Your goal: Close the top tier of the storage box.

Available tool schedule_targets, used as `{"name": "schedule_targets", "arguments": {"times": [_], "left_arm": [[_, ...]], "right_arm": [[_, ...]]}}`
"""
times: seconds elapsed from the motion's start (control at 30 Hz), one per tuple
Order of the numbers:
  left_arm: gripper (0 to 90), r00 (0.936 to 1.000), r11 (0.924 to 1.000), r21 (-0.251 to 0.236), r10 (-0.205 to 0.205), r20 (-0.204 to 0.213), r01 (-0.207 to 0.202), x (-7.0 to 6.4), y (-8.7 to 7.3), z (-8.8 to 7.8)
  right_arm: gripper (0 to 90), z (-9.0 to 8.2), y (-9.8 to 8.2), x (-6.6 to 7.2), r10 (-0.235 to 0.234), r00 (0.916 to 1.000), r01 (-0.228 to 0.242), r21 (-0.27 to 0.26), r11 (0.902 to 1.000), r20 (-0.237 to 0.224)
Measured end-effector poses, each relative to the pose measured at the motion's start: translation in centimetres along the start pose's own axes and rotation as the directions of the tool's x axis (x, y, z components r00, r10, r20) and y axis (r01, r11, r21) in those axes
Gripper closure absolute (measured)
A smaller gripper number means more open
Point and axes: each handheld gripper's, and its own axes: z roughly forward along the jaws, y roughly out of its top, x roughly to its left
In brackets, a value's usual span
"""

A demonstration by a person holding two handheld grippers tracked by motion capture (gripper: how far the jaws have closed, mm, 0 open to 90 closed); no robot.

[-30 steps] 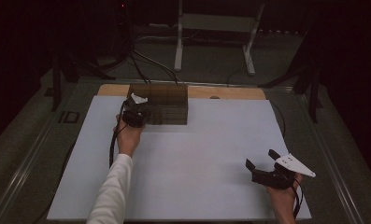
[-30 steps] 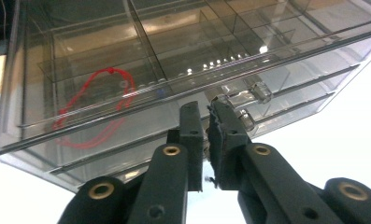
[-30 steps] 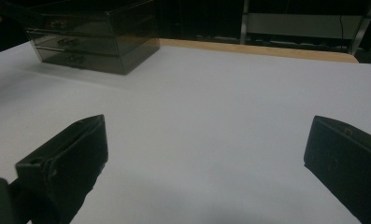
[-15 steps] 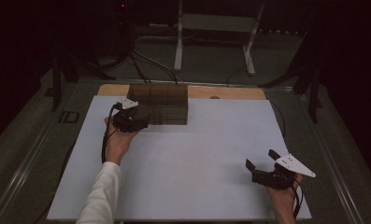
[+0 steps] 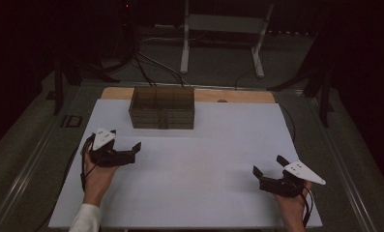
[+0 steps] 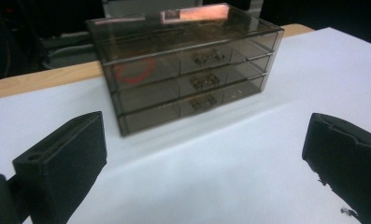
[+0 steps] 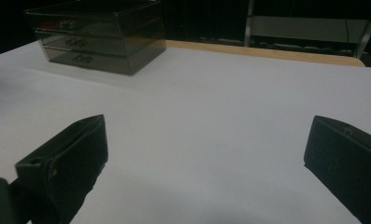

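The smoky, see-through plastic three-drawer chest (image 5: 162, 107) stands at the far edge of the white table sheet (image 5: 204, 159), all drawers apparently shut, a red ring (image 6: 135, 71) dimly visible in its top drawer. The left gripper (image 5: 131, 152), its jaws just opened wide with nothing between them, sits well short of the chest; the right gripper (image 5: 269, 167) rests near the sheet's near right corner, jaws likewise apart and empty.
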Motion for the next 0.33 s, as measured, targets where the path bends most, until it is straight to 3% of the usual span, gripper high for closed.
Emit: {"name": "schedule_targets", "arguments": {"times": [0.13, 0.33], "left_arm": [[1.4, 0.9999, 0.9993, -0.036, 0.008, -0.012, -0.008, -0.1, -1.6, -1.7], [1.5, 0.9992, 0.9981, -0.056, -0.028, -0.027, 0.027, 0.2, -3.5, -2.7]], "right_arm": [[0.4, -0.1, 0.0, 0.2, -0.003, 1.0, 0.003, 0.001, 1.0, -0.006], [0.4, -0.1, -0.1, 0.4, -0.006, 1.0, 0.006, 0.004, 1.0, -0.007]]}}
